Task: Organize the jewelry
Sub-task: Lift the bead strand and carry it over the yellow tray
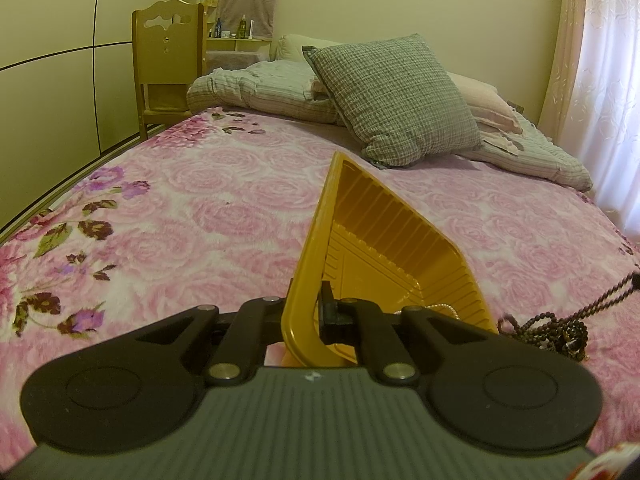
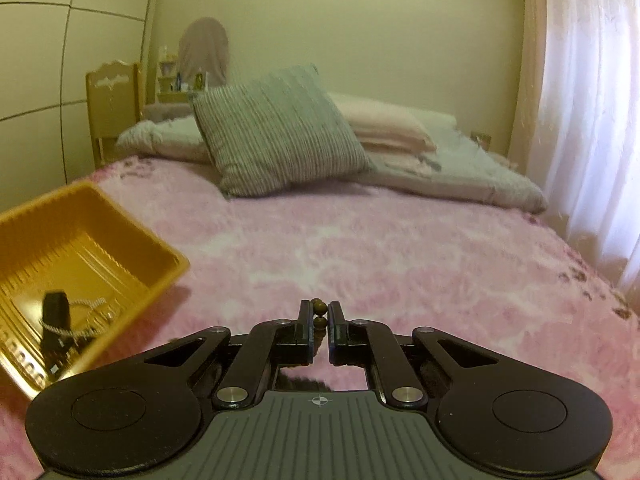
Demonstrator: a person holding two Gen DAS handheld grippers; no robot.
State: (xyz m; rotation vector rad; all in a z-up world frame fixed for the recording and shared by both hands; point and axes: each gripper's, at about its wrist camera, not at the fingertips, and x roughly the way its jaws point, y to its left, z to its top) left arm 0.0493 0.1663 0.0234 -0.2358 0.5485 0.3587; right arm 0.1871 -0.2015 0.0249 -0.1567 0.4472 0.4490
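I am clamping left gripper point(image 1: 308, 312) on gold tray point(image 1: 384, 236) rim, tilting it; right gripper point(image 2: 319, 316) pinching brown bead necklace point(image 2: 319, 314); tray lying to its left, mouth facing beads.

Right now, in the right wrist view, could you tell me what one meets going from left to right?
Yellow tray holding a silver chain → brown beads pinched in the right gripper → white curtain.
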